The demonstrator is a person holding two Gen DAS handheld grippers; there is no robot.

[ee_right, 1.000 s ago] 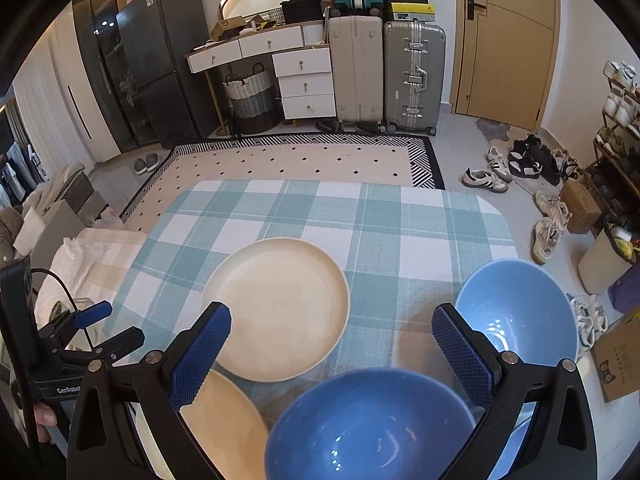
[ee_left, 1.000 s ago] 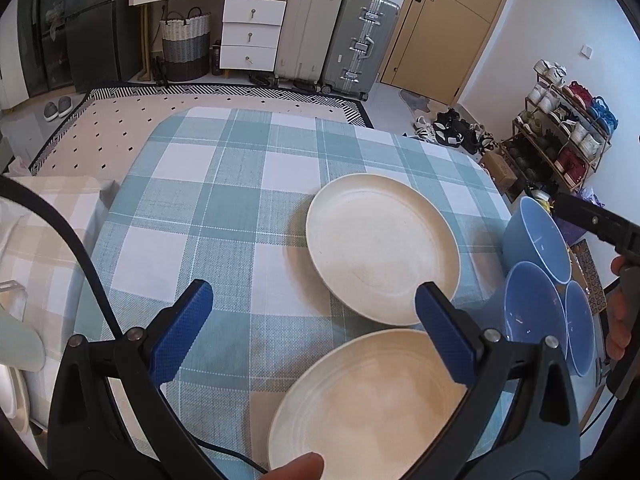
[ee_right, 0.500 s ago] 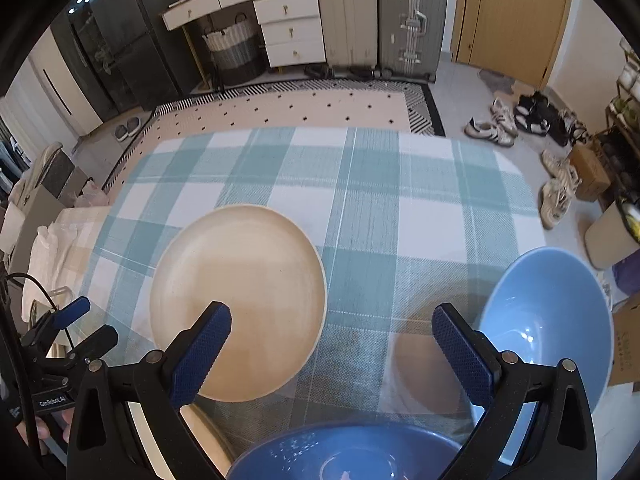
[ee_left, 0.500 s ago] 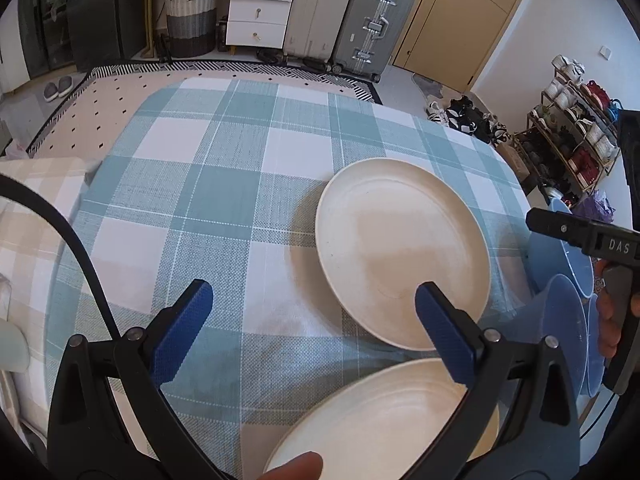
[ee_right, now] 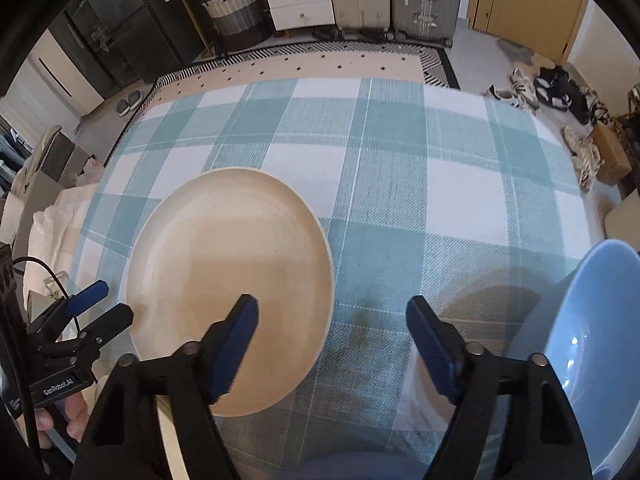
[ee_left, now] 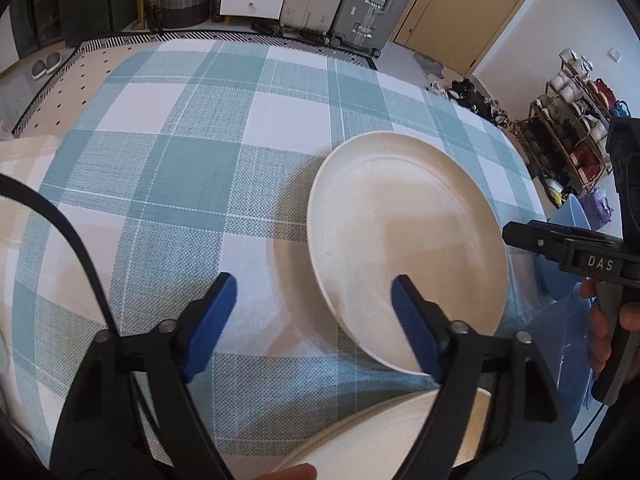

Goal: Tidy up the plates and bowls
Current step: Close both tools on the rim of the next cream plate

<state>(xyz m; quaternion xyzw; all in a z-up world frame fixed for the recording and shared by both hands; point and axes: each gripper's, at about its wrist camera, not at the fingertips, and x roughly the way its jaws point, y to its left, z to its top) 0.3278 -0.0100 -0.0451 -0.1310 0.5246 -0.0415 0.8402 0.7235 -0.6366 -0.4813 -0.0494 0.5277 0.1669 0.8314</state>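
Plates and bowls sit on a bench (ee_left: 224,128) with a blue and white checked cloth. On the left side, the left tongs (ee_left: 310,300) hang over the cloth with their blue pads apart and closing — the gap spans bare cloth and the left edge of the far plate, and the pads press on nothing. One pad hangs over the far plate (ee_left: 404,240), a round cream plate that lies flat near the middle of the bench. A second cream plate (ee_left: 380,436) lies closer to the person, just below the first. Further right, the right tongs (ee_right: 332,320) are closing too — only cloth lies between their pads. At the far right stands a light blue bowl (ee_right: 592,344), beside the right pad, not touching it.
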